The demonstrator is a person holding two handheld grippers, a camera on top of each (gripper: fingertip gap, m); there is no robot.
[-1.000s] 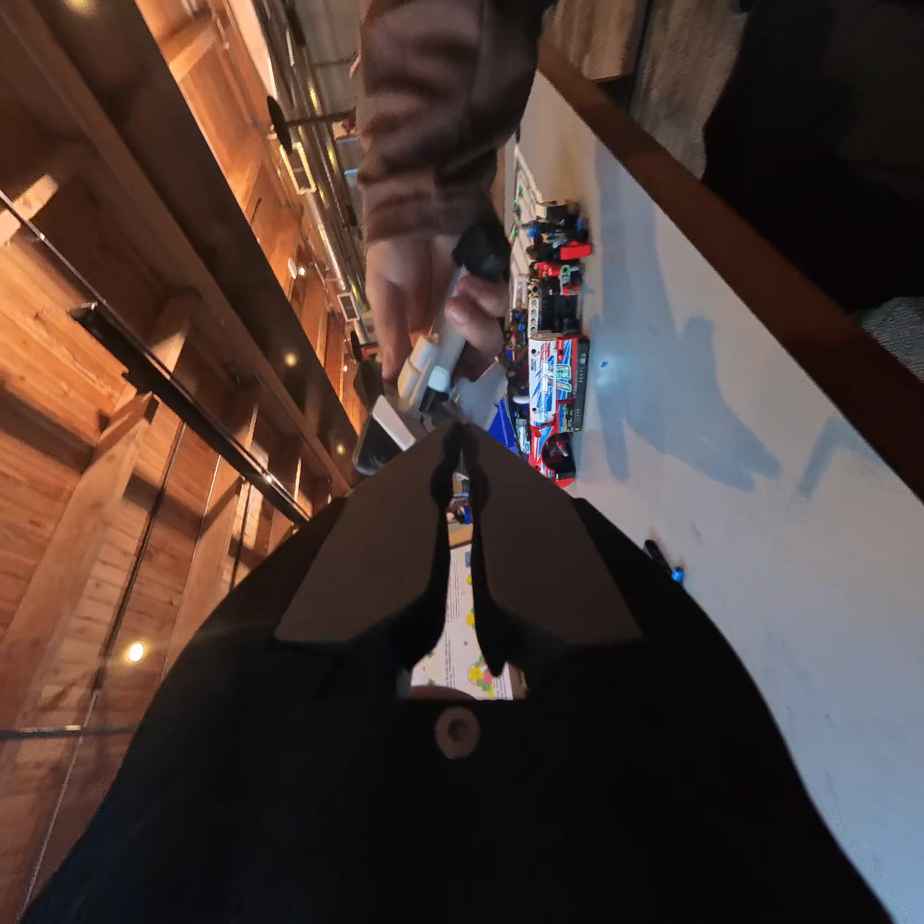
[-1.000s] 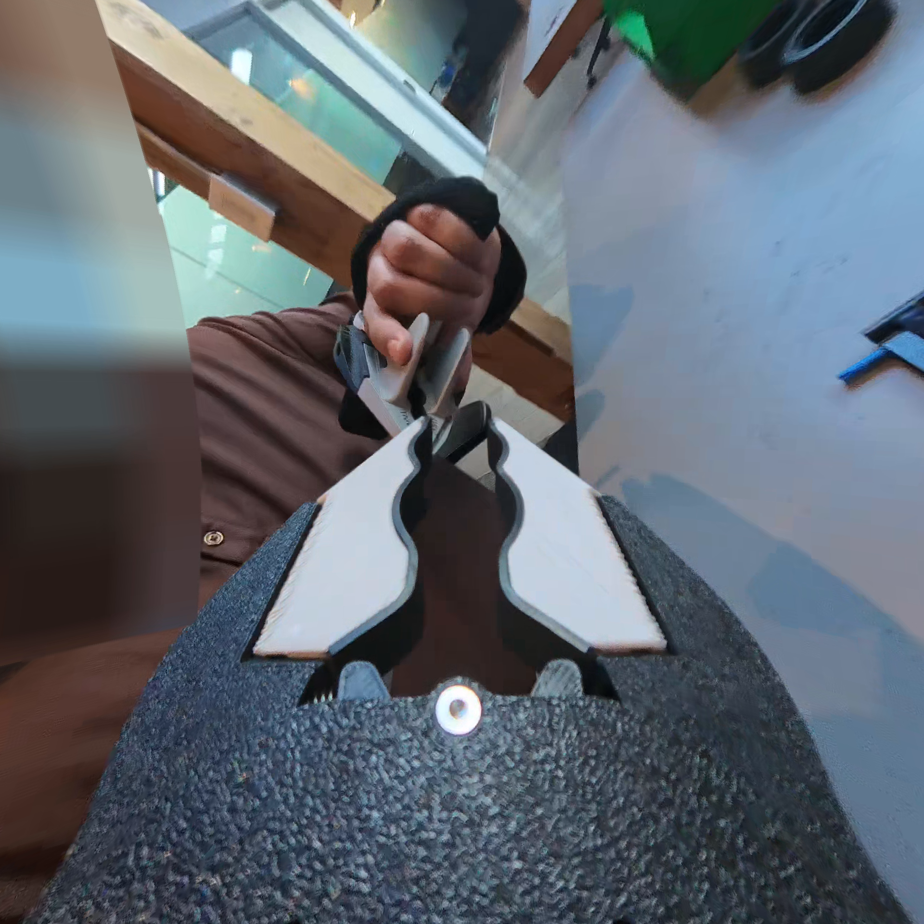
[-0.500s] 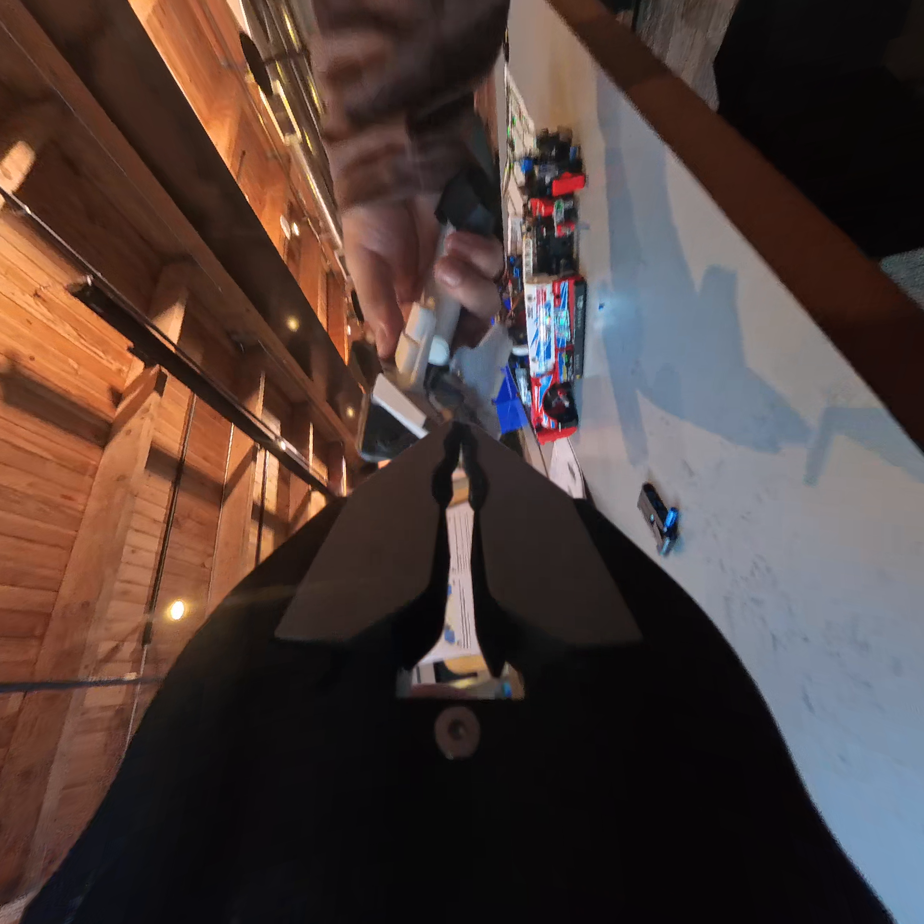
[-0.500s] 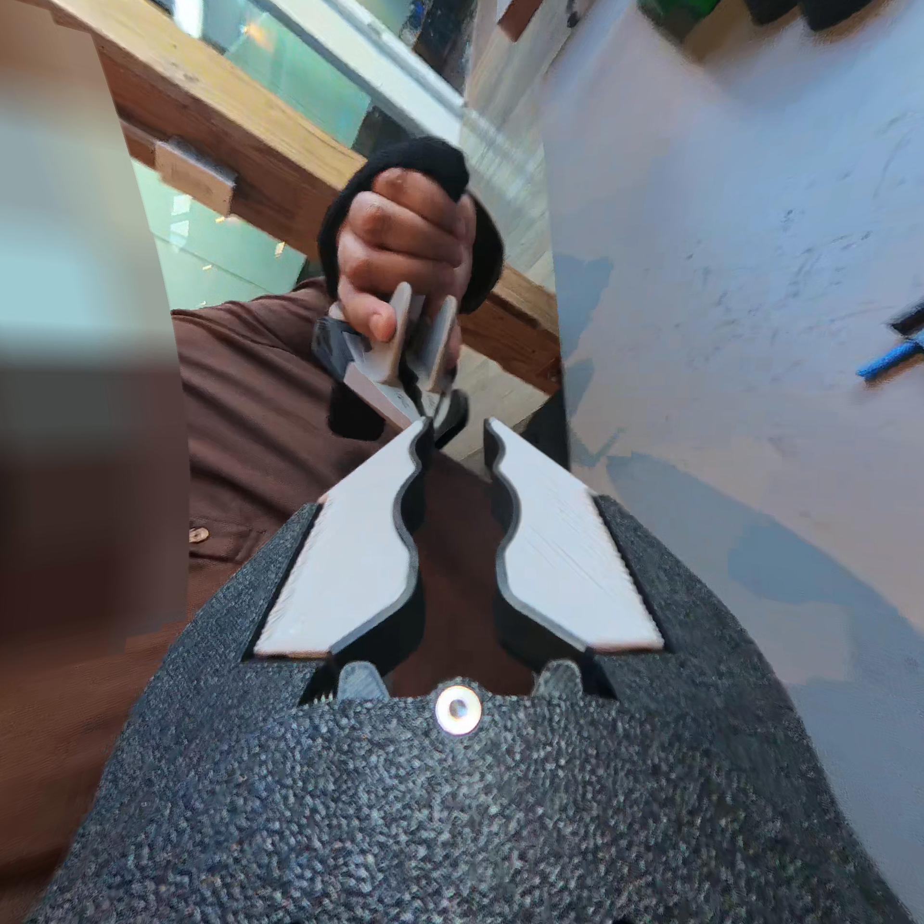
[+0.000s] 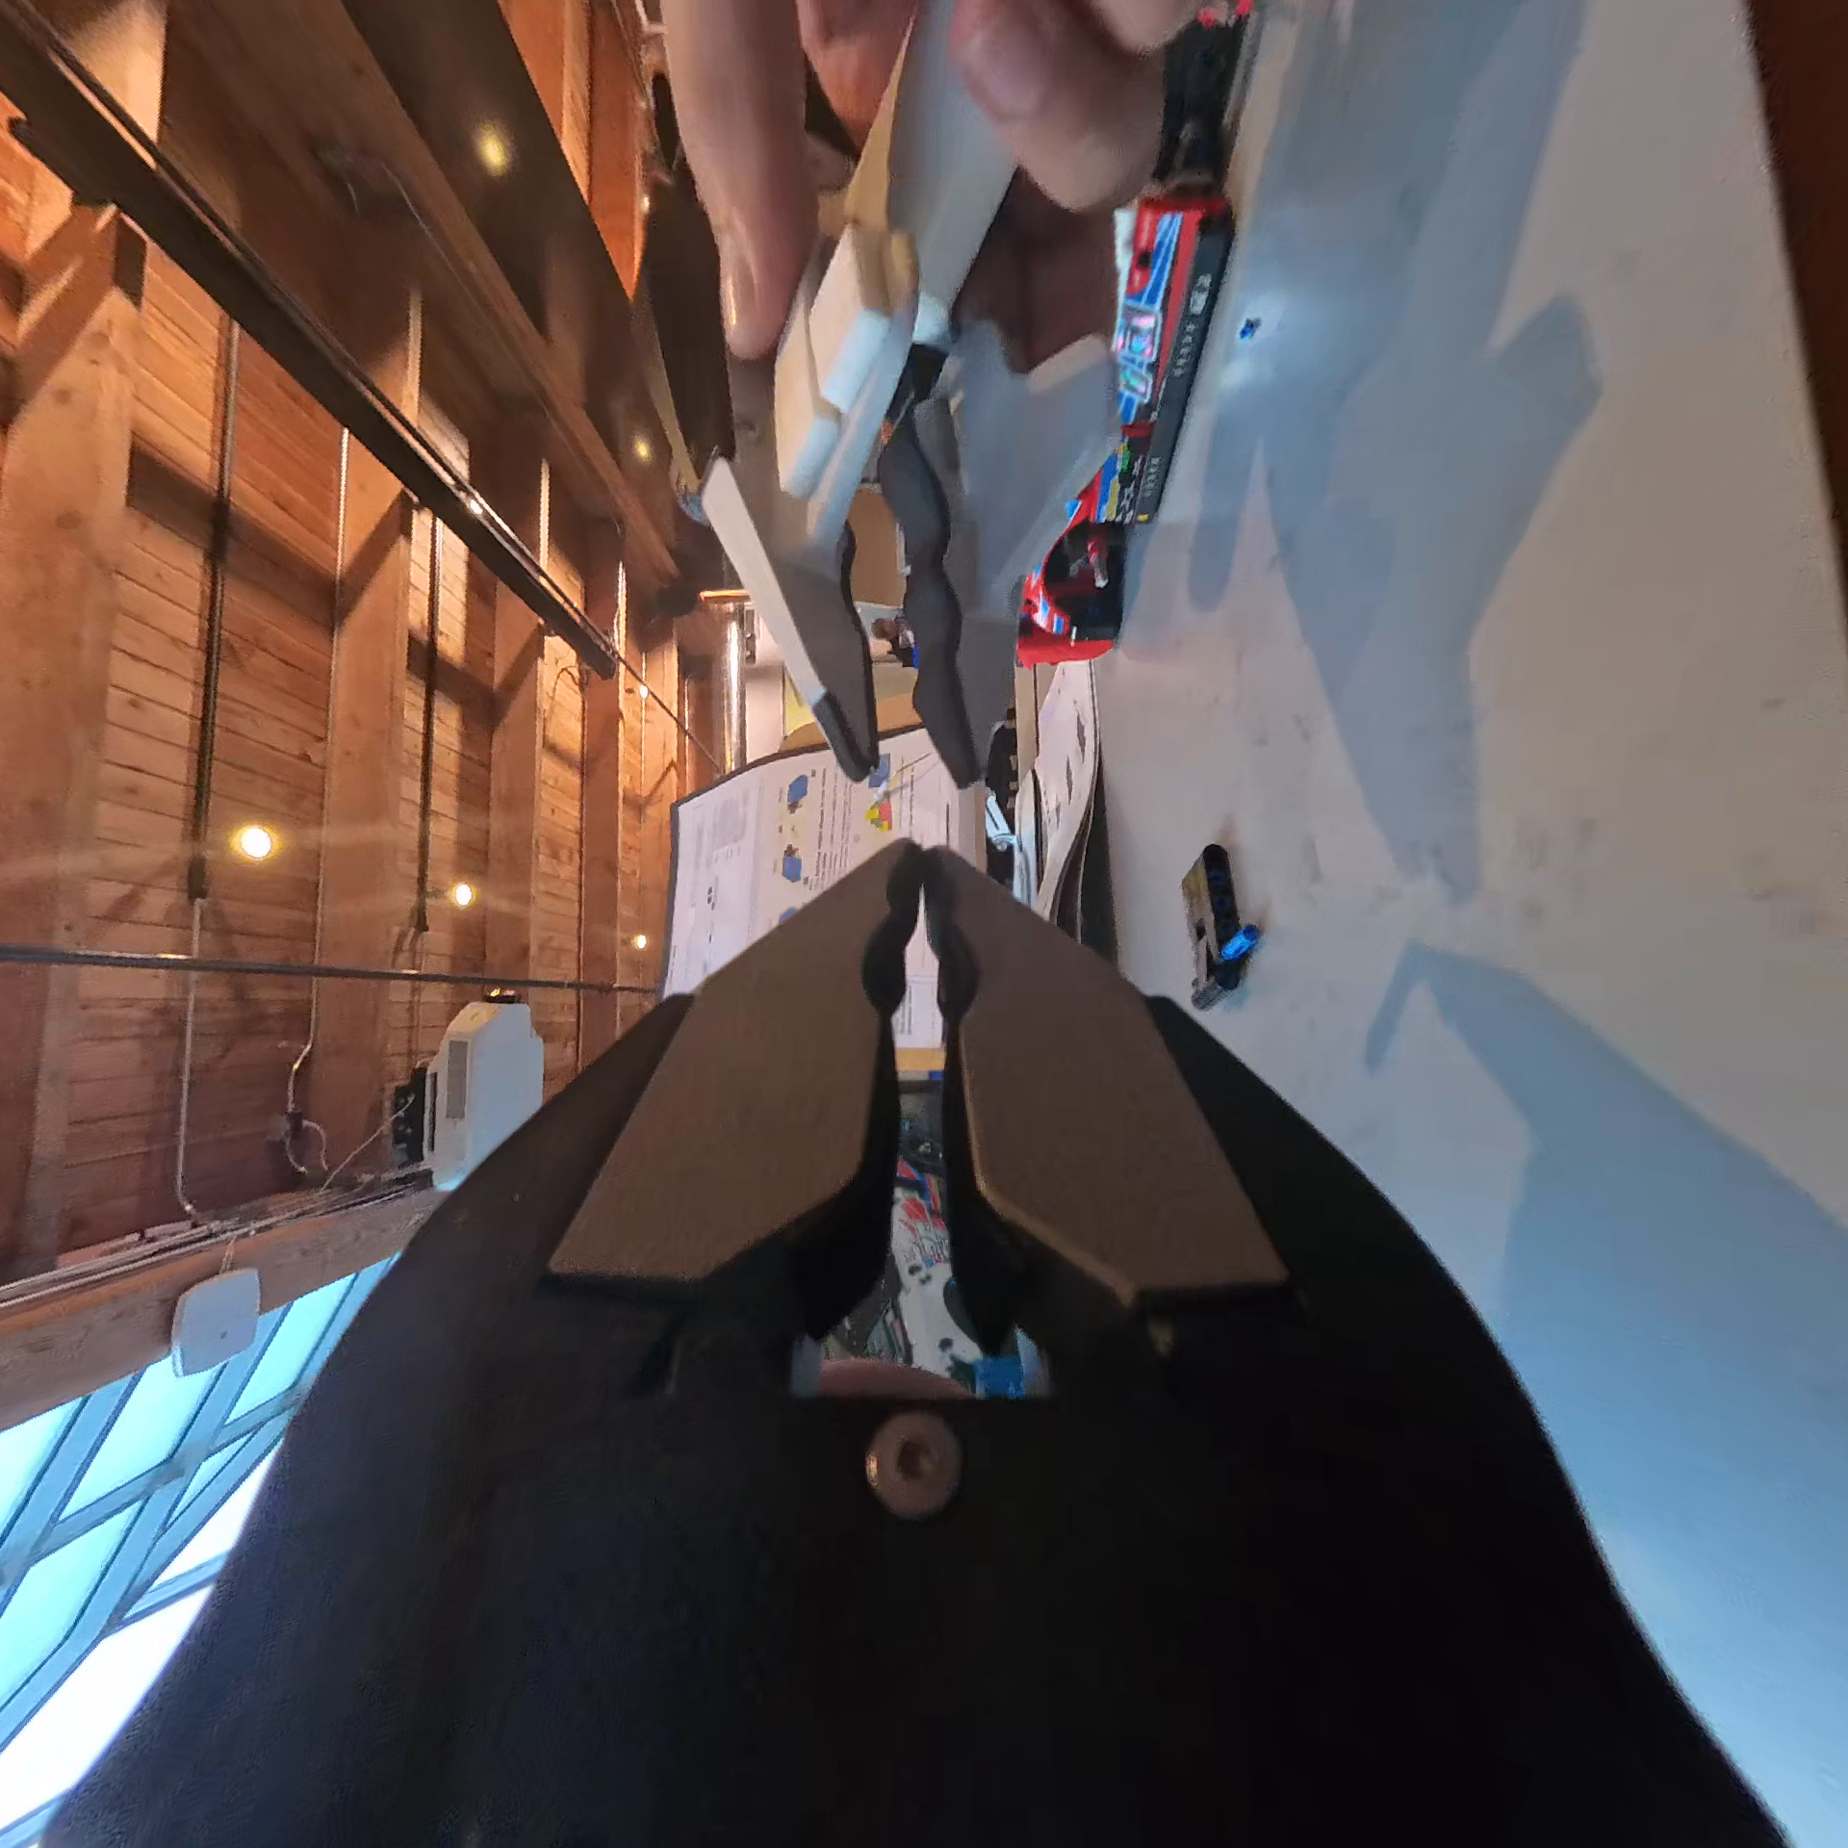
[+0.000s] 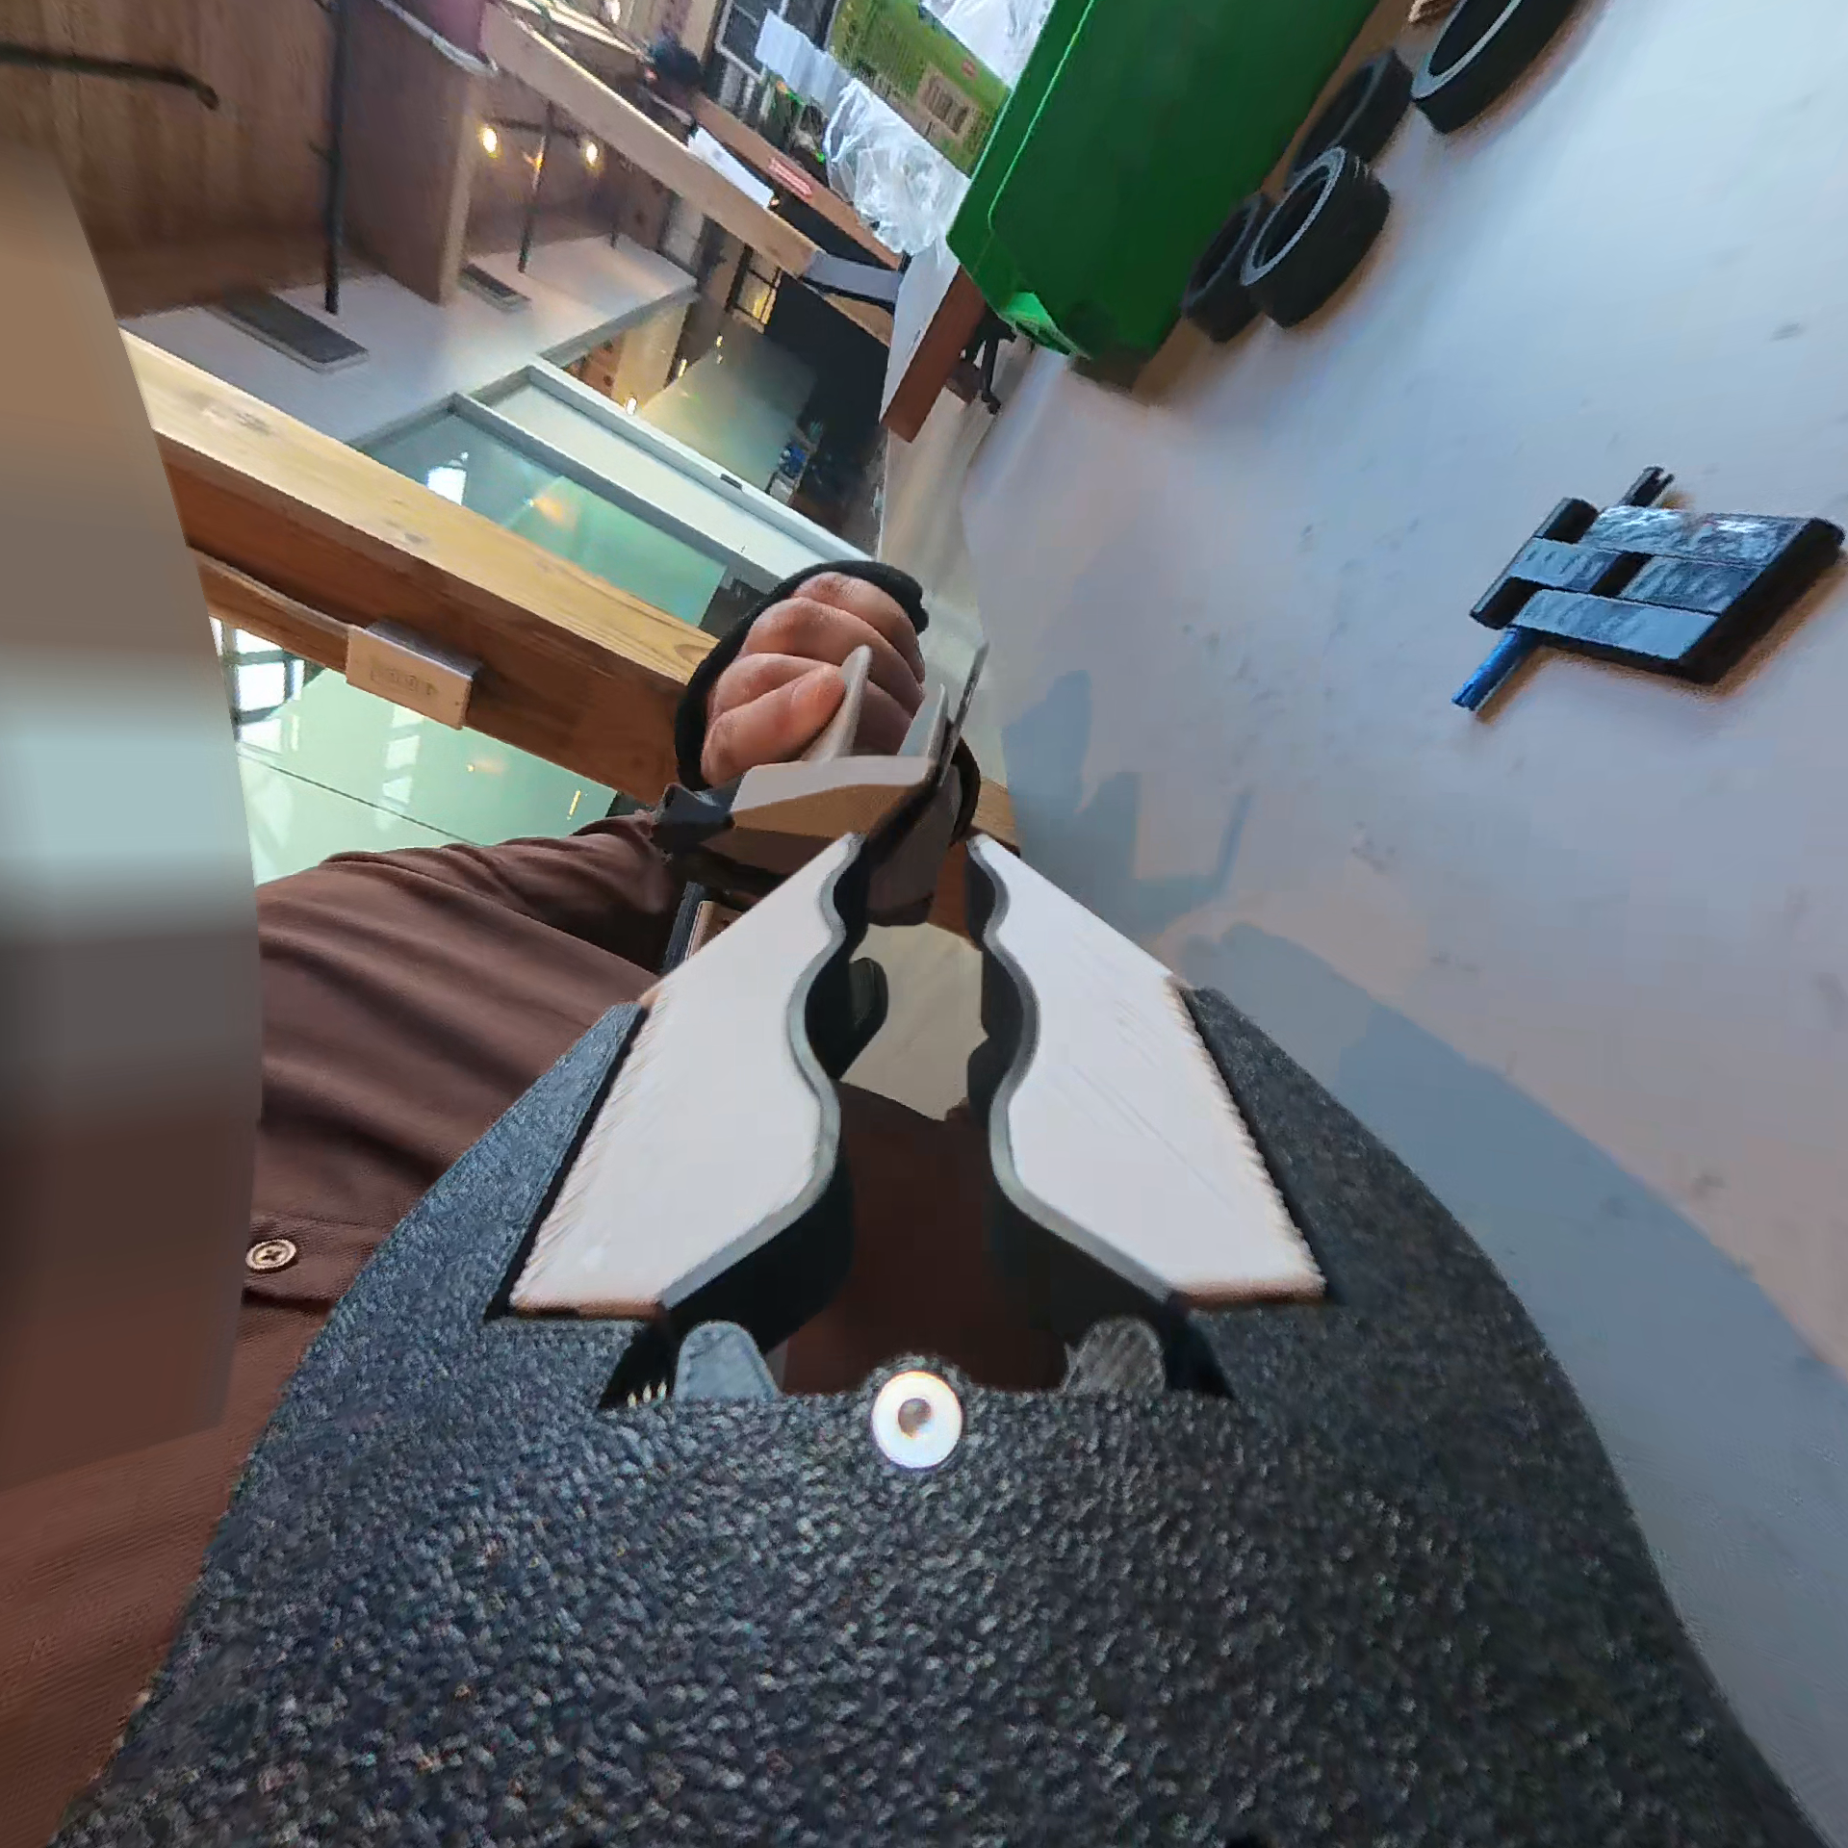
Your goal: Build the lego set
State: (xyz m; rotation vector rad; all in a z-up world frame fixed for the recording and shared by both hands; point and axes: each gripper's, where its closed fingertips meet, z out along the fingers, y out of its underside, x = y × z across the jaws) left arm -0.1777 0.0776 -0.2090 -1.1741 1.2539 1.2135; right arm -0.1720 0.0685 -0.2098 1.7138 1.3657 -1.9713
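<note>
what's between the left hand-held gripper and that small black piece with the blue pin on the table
Nothing visible. The left hand-held gripper is shut and empty, and the small black piece lies on bare table just off its tips. The right hand-held gripper hangs open on the other side, over the instruction booklet.

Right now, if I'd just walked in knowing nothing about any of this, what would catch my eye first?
Probably the two hand-held grippers pointing at each other above the white table: the left gripper nearly shut and empty, the right gripper open. Next, the bright red lego car lying on the table beyond them, beside an open instruction booklet. In the right wrist view, a green bin and black tyres sit at the table's far end.
</note>
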